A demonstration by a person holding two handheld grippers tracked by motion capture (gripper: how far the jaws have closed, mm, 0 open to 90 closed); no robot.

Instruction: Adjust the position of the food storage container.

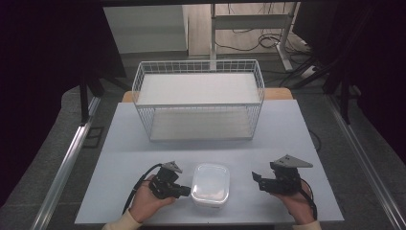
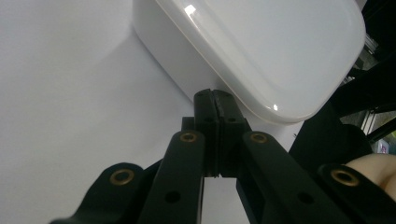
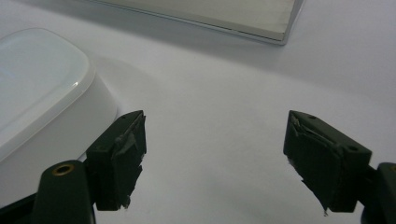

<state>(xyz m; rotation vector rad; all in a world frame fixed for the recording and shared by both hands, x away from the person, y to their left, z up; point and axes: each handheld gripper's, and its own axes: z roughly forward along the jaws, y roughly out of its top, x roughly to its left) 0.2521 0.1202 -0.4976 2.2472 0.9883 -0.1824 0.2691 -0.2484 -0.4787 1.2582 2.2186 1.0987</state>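
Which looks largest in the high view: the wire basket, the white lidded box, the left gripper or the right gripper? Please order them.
1. wire basket
2. white lidded box
3. left gripper and right gripper: they look alike in size, so I do not rank them.

No legible txt or labels anywhere.

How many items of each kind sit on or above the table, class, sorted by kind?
White lidded plastic container: 1
White wire basket: 1
Black handheld grippers: 2 (left gripper, right gripper)
Total: 4
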